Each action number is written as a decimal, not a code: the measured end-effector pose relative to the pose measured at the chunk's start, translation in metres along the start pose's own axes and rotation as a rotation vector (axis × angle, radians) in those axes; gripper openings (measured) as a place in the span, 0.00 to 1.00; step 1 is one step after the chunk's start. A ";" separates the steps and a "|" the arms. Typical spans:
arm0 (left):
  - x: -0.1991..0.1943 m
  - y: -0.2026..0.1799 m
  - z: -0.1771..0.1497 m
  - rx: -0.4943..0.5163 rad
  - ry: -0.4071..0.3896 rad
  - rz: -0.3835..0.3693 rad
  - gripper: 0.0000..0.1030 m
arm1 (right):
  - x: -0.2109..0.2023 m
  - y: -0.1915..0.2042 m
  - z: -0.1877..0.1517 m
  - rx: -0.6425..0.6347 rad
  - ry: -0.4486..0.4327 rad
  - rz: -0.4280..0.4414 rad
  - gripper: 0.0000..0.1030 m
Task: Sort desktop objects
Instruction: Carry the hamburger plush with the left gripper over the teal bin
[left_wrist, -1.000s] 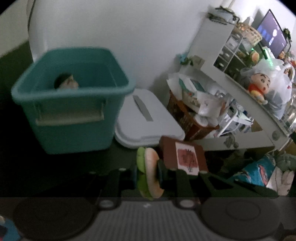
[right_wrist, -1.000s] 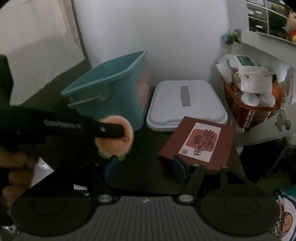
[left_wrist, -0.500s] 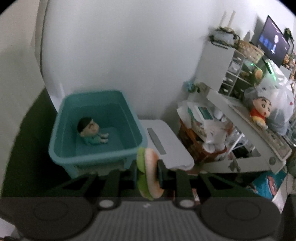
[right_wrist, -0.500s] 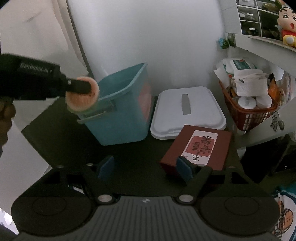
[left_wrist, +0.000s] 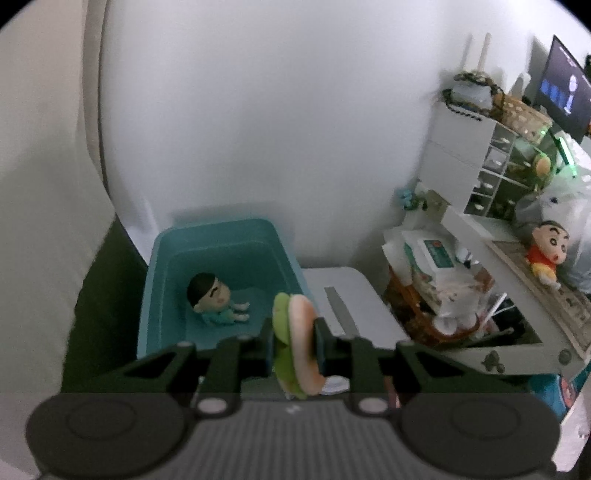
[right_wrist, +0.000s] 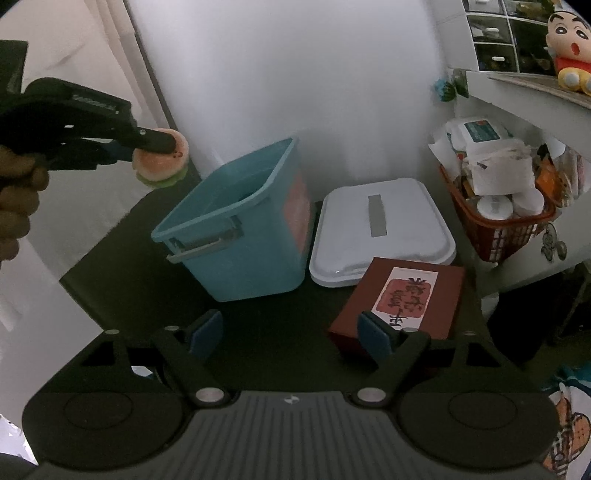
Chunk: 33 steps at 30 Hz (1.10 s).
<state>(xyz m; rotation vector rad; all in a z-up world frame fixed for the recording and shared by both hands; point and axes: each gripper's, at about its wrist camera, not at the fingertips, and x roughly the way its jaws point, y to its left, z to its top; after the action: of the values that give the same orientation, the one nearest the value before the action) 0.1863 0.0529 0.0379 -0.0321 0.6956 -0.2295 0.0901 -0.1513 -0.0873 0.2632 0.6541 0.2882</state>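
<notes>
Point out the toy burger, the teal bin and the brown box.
toy burger (left_wrist: 301, 345): left wrist view, on its peach bun.
teal bin (right_wrist: 255, 247): right wrist view, on its near side wall.
brown box (right_wrist: 448, 295): right wrist view, on its lid.

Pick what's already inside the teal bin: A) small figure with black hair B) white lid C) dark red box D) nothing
A: the left wrist view looks down into the teal bin and shows the small figure sitting on its floor.
</notes>
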 end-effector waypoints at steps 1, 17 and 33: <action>0.002 0.001 0.001 0.000 0.002 0.005 0.23 | 0.001 0.000 0.000 -0.001 0.004 0.000 0.82; 0.059 0.023 0.017 0.019 0.062 0.066 0.23 | 0.016 -0.002 -0.002 0.032 0.052 0.018 0.82; 0.121 0.047 0.037 0.018 0.131 0.129 0.24 | 0.041 -0.011 -0.007 0.064 0.117 0.014 0.82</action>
<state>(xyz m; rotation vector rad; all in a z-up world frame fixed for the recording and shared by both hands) 0.3095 0.0706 -0.0147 0.0455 0.8231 -0.1141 0.1186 -0.1463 -0.1191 0.3142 0.7780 0.2975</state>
